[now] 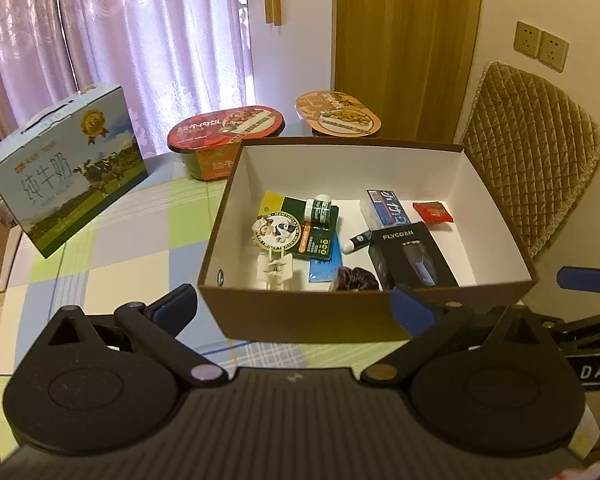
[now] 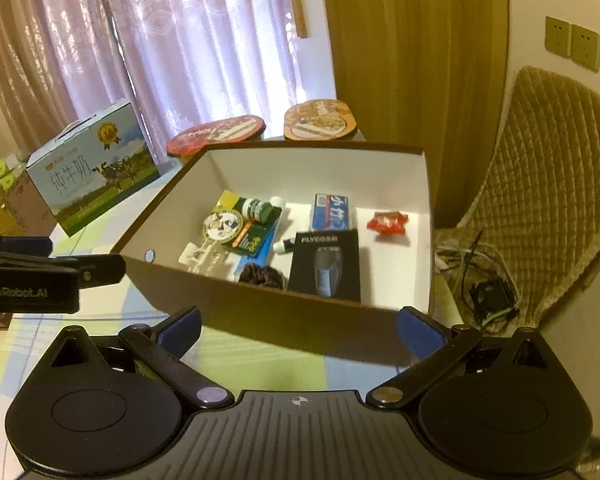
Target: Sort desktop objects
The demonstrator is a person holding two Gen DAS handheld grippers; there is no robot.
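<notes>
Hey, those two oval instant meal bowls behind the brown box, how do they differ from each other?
The red-lidded bowl has a dark red lid with white lettering; the orange-lidded bowl has an orange lid picturing yellowish food. The red-lidded bowl stands nearer the milk carton, with its orange side wall showing; the orange-lidded bowl stands nearer the wooden door, with its body mostly hidden behind the brown box. Both are oval, sealed, and upright on the checked tablecloth.

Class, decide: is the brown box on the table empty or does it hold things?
It holds things. The brown box is open-topped, and a black shaver package and red sachet lie inside.
</notes>
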